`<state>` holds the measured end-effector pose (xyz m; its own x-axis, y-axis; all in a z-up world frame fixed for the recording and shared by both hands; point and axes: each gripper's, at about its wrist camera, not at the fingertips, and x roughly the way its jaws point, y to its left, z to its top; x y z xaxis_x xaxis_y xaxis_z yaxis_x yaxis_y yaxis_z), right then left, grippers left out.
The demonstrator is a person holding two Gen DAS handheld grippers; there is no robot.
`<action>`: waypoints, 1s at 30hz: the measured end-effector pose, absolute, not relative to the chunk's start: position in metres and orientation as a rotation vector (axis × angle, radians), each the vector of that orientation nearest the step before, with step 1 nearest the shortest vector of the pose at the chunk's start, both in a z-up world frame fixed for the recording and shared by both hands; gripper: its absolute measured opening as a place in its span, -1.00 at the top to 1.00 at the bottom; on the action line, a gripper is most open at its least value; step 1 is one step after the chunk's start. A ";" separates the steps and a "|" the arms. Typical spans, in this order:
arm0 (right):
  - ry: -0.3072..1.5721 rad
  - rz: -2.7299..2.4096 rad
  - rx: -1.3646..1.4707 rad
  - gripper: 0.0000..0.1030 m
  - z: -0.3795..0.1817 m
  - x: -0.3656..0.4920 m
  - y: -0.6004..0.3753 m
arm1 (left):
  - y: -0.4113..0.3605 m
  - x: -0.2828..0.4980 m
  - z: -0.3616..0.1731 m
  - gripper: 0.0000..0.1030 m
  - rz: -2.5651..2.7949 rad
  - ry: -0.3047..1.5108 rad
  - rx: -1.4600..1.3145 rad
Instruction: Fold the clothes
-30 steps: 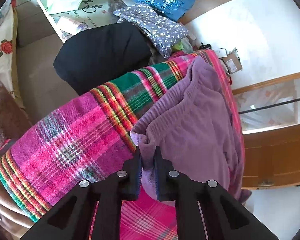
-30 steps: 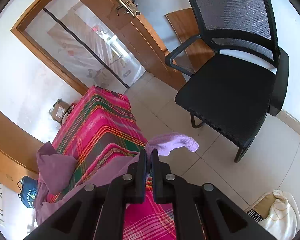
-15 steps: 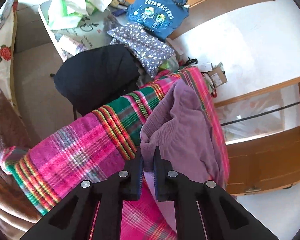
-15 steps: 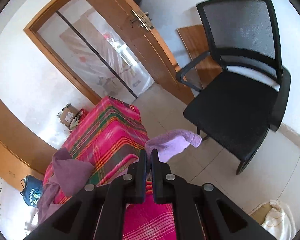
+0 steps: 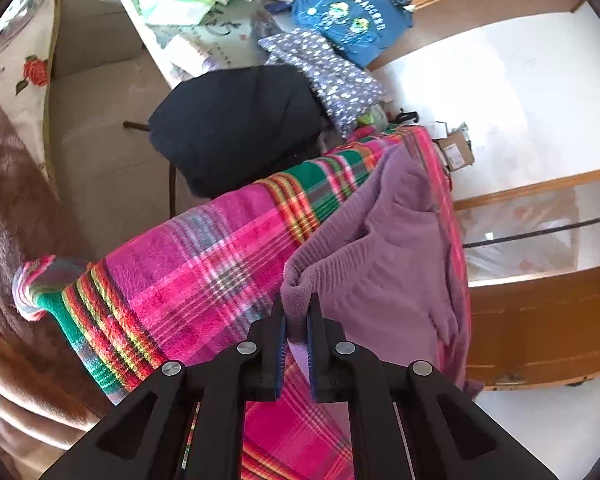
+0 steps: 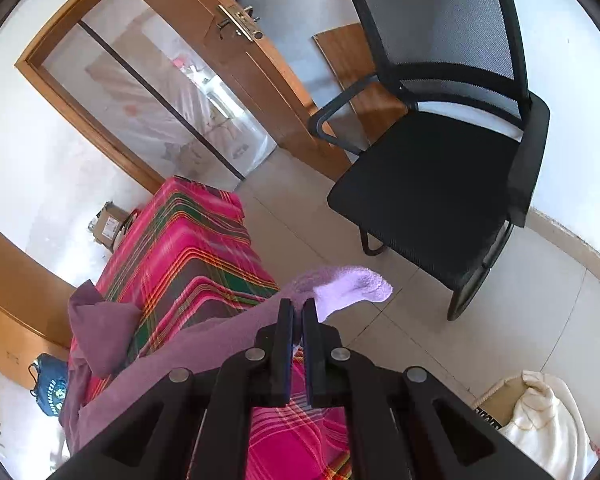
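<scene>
The purple garment point(image 5: 384, 264) was soft, fuzzy and floppy, and it looked light. It sagged wherever nothing held it, so it was best held by its edges or corners, with one grip at each end to keep it stretched. In the left wrist view it lay over the bright plaid blanket point(image 5: 204, 272), running from the middle of the picture up toward 1 o'clock. The left gripper point(image 5: 297, 320) had its two fingers squeezed close on the thick ribbed edge of the cloth. In the right wrist view the right gripper point(image 6: 298, 320) was pinched tight on another end point(image 6: 352, 286), and a pale fuzzy flap stuck out toward 2 o'clock. The rest of the cloth trailed down toward 8 o'clock across the blanket. Compared with one second earlier, both grippers had kept the same tight hold. In the left view the cloth now reached farther up the picture and looked more stretched out, and more of the blanket's knotted corner showed at 9 o'clock. In the right view the covered table looked smaller and more floor showed. Farther out, a dark cloth pile point(image 5: 236, 124) sat at 11 o'clock in the left view, with a blue shirt point(image 5: 352, 16) at 12 o'clock. A black mesh chair point(image 6: 440, 184) stood at 2 o'clock in the right view.
</scene>
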<state>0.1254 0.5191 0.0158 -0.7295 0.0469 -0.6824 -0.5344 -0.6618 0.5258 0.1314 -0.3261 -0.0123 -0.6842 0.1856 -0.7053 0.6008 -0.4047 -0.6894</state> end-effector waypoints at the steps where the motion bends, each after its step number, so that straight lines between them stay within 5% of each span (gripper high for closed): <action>1: 1.062 2.428 -0.915 0.92 0.019 0.127 0.519 | -0.326 0.132 -0.010 0.83 -2.179 1.524 1.073; 10: 1.063 2.500 -0.860 0.92 0.041 0.147 0.513 | -0.323 0.153 -0.005 0.83 -2.203 1.540 1.050; 20: 1.127 2.390 -1.005 0.92 -0.019 0.151 0.517 | -0.328 0.169 -0.031 0.83 -2.116 1.568 1.104; 30: 1.110 2.493 -0.912 0.91 0.006 0.152 0.521 | -0.327 0.169 -0.021 0.83 -2.154 1.536 1.103</action>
<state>0.1516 0.5213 0.0059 -0.7677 -0.0139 -0.6407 -0.4669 -0.6728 0.5740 0.1692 -0.3269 -0.0207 -0.6718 0.2000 -0.7132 0.6091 -0.3987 -0.6856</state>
